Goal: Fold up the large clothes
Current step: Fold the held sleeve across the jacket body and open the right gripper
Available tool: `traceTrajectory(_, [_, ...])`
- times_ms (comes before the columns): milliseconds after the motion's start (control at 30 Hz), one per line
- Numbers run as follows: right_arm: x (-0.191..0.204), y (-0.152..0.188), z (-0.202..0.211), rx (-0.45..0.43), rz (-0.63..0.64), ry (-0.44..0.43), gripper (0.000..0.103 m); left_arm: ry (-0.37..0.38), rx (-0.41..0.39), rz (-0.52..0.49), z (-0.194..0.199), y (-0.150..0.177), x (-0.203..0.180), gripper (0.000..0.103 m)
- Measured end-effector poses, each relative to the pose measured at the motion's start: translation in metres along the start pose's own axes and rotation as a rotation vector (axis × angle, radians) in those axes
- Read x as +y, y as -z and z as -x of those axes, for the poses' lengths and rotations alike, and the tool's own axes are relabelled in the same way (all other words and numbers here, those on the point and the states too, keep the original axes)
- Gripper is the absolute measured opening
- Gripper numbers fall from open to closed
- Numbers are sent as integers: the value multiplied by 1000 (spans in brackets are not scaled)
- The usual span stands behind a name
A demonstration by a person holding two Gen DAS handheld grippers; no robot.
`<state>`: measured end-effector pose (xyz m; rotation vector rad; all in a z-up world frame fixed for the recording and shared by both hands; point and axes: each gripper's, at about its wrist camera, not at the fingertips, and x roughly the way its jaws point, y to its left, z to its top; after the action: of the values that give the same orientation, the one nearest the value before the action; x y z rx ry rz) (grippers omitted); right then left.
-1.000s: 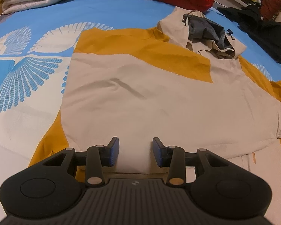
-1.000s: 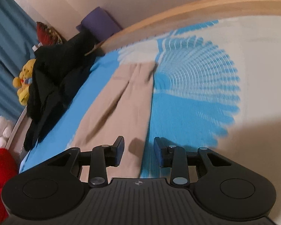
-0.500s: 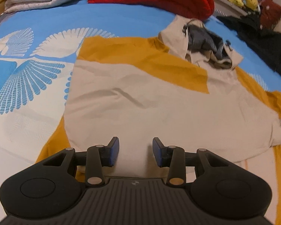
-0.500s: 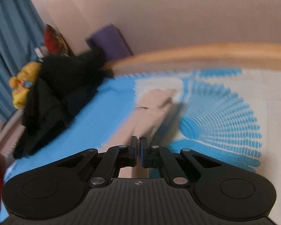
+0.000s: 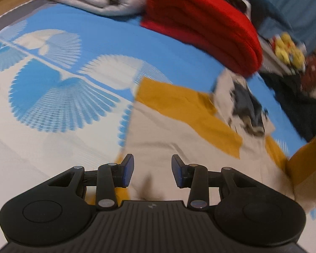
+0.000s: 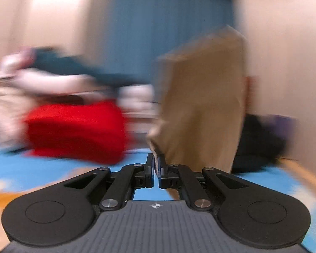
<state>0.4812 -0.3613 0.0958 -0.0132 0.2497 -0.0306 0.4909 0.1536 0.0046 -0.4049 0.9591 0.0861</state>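
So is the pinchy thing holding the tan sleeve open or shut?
Shut: the right gripper has its fingers clamped together on the lifted tan sleeve.

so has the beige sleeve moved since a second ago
Yes. The beige sleeve, flat on the blue bedsheet before, now stands lifted above it, pinched in the right gripper.

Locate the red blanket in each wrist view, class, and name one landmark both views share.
Left wrist: red blanket at top, right of centre, on the bed.
Right wrist: red blanket at left of centre, blurred.
Shared landmark: the beige and mustard jacket, its sleeve lifted by the right gripper.
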Motion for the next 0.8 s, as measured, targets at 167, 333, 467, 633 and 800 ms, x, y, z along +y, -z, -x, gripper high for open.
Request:
traceTrajectory(167, [138,44,21,262,-48,-382,8,3,-13,65,12,-10,24,43])
traceTrajectory(333, [174,50,66,313,-63,-317,14,39,-1,85,14,-8,27,43])
traceTrajectory(467, [149,30,110,212,-184,-230,35,50,35,106,3,-1,25,43])
traceTrajectory(633, [106,54,117,178,-260,-132,39,127,145,142,-21,20,17,43])
traceTrajectory(800, [68,81,70,348,-468,-12,40,69,216,108,-46,39,7,43])
